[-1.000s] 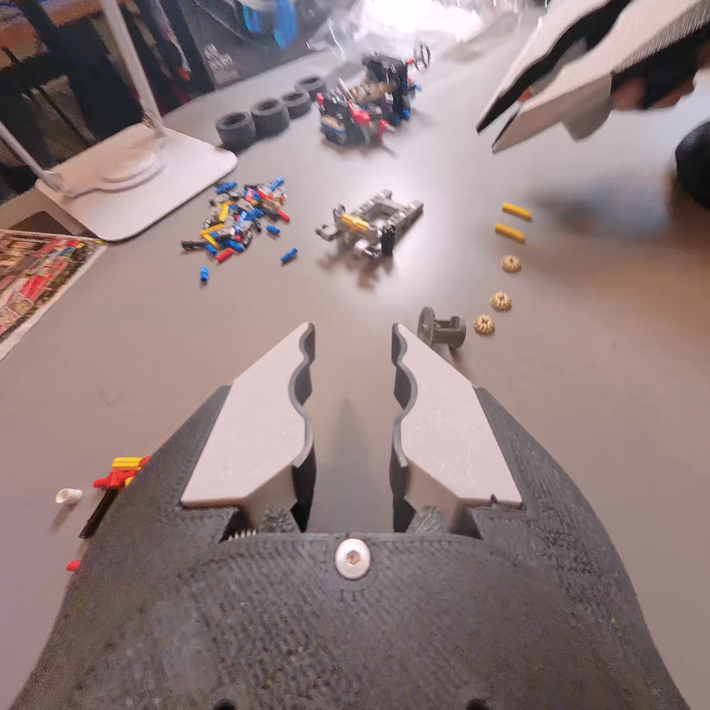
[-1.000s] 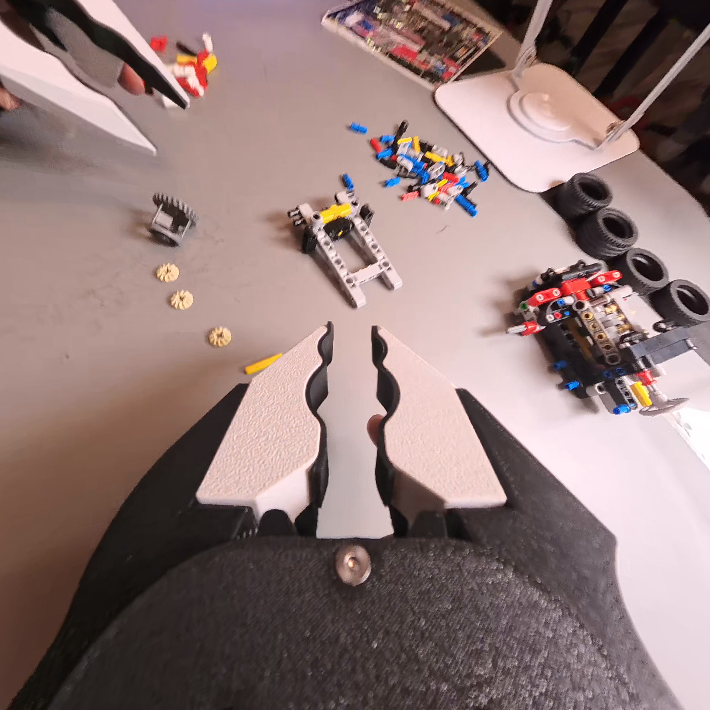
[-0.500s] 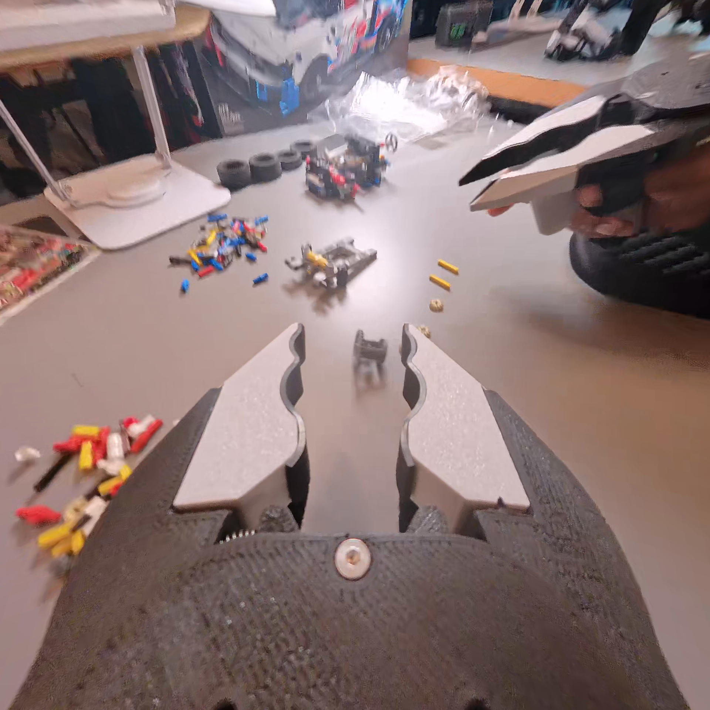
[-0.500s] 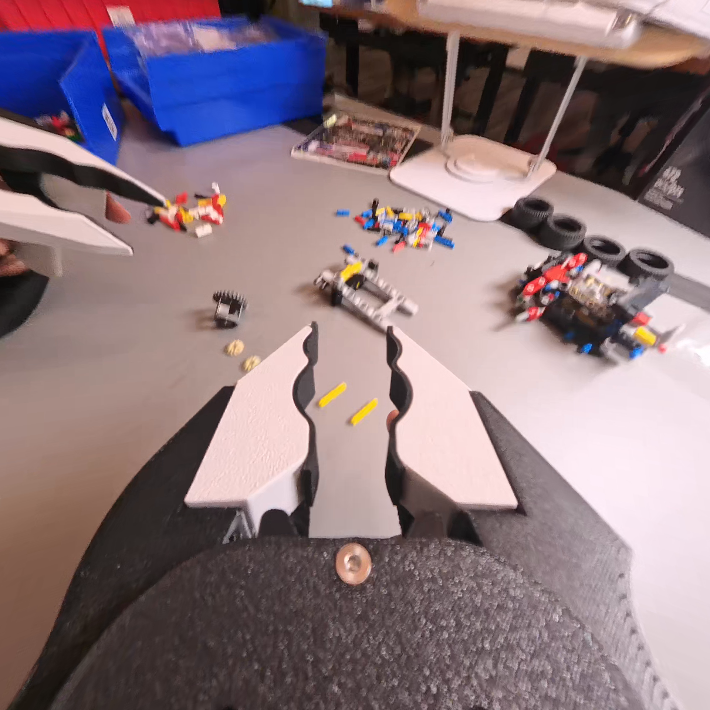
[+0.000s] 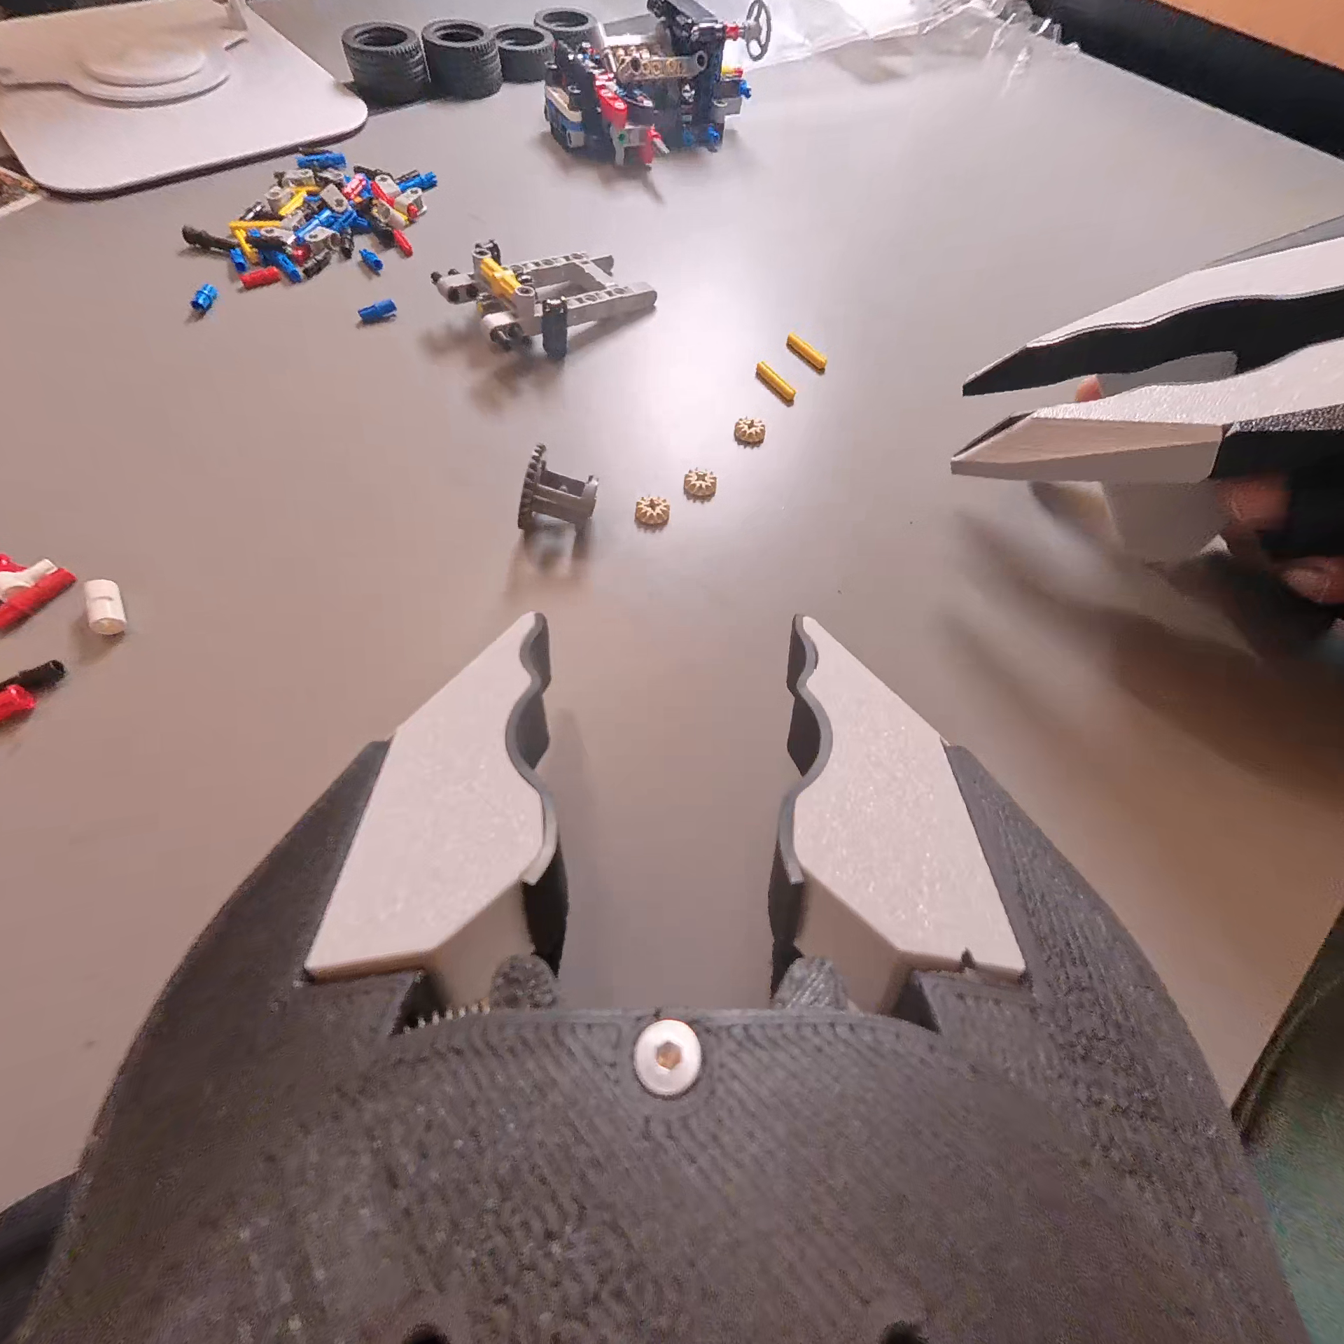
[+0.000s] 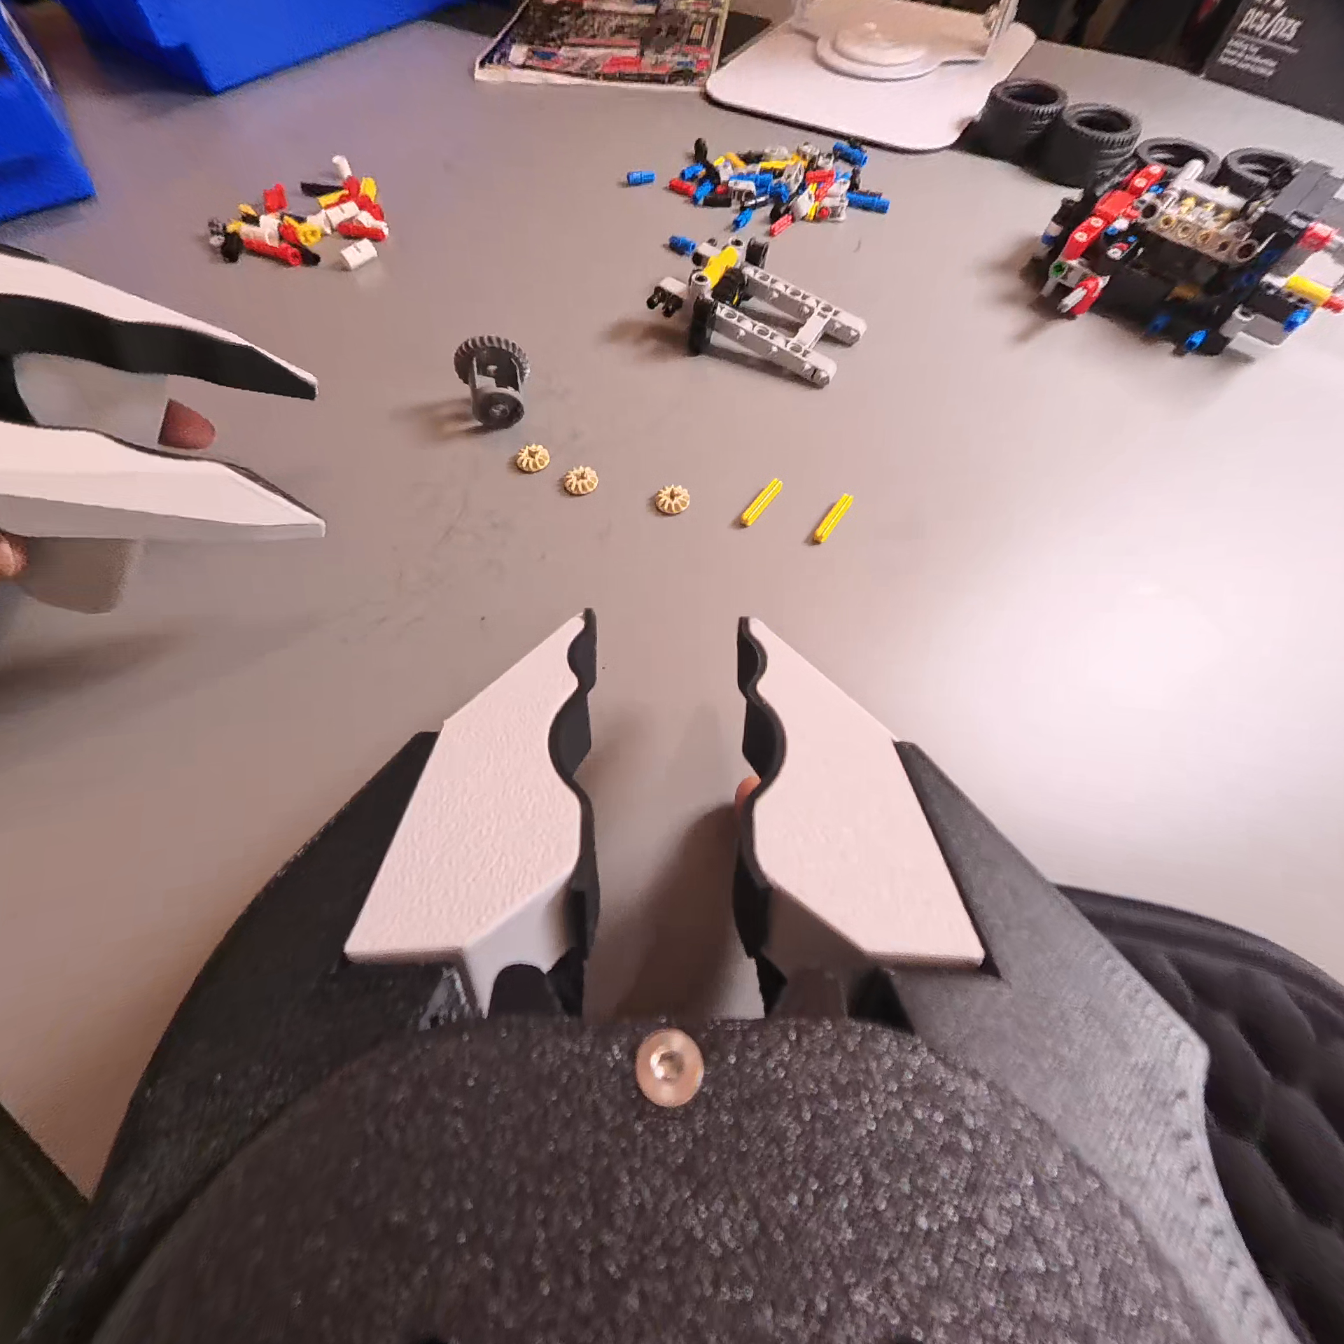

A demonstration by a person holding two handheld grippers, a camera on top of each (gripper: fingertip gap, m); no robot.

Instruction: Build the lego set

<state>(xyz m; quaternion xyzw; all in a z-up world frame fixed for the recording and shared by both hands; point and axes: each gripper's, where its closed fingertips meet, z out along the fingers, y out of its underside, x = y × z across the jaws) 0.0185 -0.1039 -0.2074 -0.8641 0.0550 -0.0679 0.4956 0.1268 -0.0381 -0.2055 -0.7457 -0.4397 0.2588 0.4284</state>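
A dark grey differential gear housing (image 5: 554, 494) (image 6: 493, 380) lies on the grey table. Beside it lie three tan bevel gears (image 5: 700, 483) (image 6: 580, 480) and two yellow axles (image 5: 775, 381) (image 6: 761, 502) in a row. A light grey frame assembly (image 5: 547, 289) (image 6: 764, 317) sits behind them. A larger built chassis (image 5: 641, 89) (image 6: 1193, 270) stands farther back. My left gripper (image 5: 668, 627) is open and empty, short of the gear housing. My right gripper (image 6: 665, 622) is open and empty, short of the tan gears and axles.
A pile of blue, yellow and red pins (image 5: 320, 211) (image 6: 778, 180) lies near a white lamp base (image 5: 153, 94) (image 6: 873, 65). Black tyres (image 5: 451, 48) (image 6: 1076, 131) stand at the back. A red, white and yellow parts pile (image 6: 305, 220), an instruction booklet (image 6: 604, 44) and blue bins (image 6: 218, 36) are at the left. From my left tips it is roughly 6 centimetres to the dark grey differential gear housing (image 6: 493, 380); from my right, 12 centimetres. It turns up in the left wrist view (image 5: 581, 478) as well.
Both grippers dipped back down toward the table after tilting up. The left gripper's jaws now stand wider apart. The parts on the table have not moved.
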